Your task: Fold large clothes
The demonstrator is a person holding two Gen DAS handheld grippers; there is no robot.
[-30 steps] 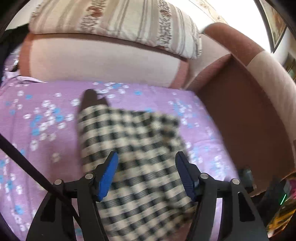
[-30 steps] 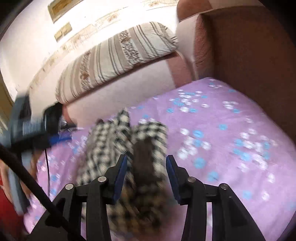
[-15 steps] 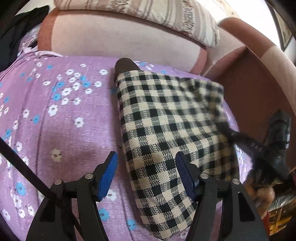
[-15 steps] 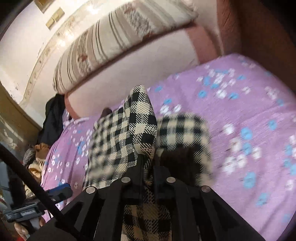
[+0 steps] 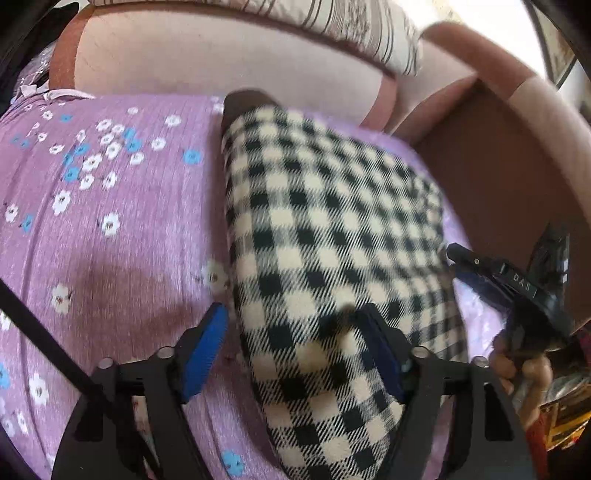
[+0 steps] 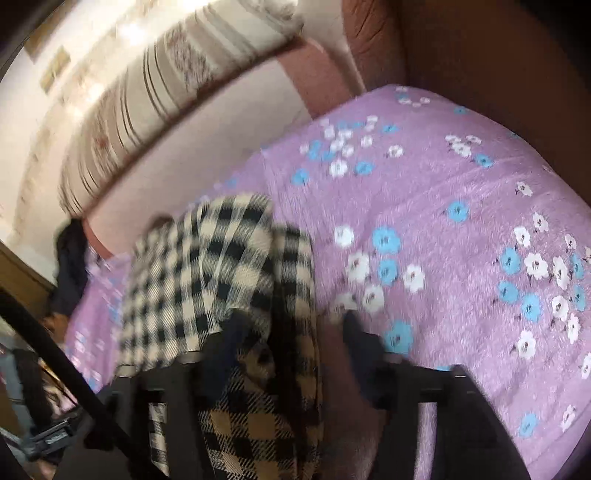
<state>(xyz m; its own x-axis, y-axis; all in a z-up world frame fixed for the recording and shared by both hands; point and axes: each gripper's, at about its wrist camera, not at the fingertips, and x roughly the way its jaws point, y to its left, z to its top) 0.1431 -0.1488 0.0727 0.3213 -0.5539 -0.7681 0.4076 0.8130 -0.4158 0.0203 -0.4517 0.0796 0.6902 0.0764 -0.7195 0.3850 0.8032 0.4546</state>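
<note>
1. You are leaving the black-and-cream checked woollen garment folded flat on the purple flowered sofa cover, near the right armrest.
2. You are holding the left gripper apart astride its near edge; the right gripper, jaws just opening, is clamping nothing.
3. Judging by its bulk, another fold may remain.

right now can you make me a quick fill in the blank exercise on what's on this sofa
1. The black and cream checked garment lies on a ____ floral cover.
2. The striped pillow rests on top of the sofa's ____.
3. The left tool has ____ pads.
4. The jaws of the right tool stand ____ over the checked cloth.

Missing words: purple; backrest; blue; open
</note>
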